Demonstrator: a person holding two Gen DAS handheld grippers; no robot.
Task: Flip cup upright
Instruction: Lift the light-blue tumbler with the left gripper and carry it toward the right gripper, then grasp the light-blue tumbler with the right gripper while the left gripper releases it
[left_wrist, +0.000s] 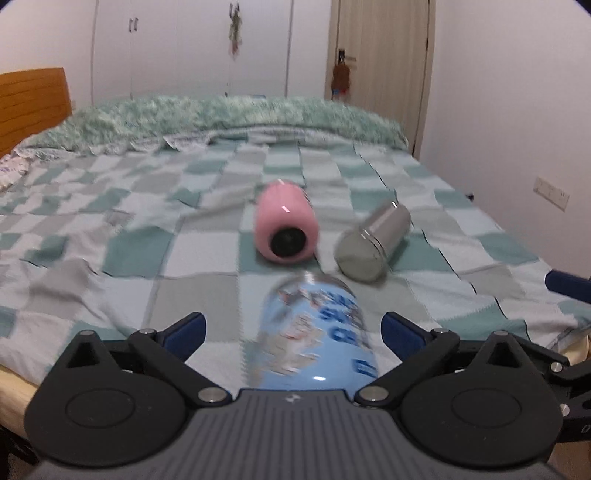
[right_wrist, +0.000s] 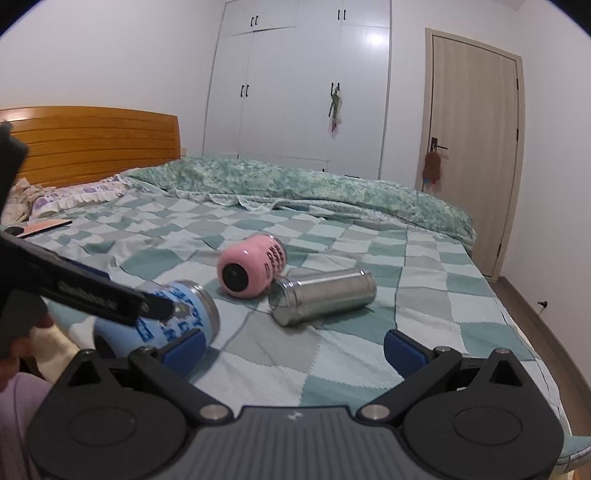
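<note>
Three cups lie on their sides on the checked blanket of the bed (right_wrist: 369, 354): a blue printed cup (left_wrist: 314, 332) near the front edge, a pink cup (left_wrist: 286, 221) further in toward the middle, and a steel cup (left_wrist: 373, 245) just beside the pink one. The left gripper (left_wrist: 293, 332) straddles the blue cup with its blue pads spread wide on either side, not touching the wall as far as the blurred view shows; the right gripper (right_wrist: 295, 341) is also spread wide and holds nothing. The blue cup's long axis runs roughly from the front edge toward the far side of the bed, base toward the left gripper and rim pointing toward the pink cup. It looks like a stiff, glossy metal tumbler, probably light when empty and rather slippery, free to roll on the soft blanket. A squeeze across the middle of the round body seems the safest hold, firm enough that it does not twist while being tipped upright.
</note>
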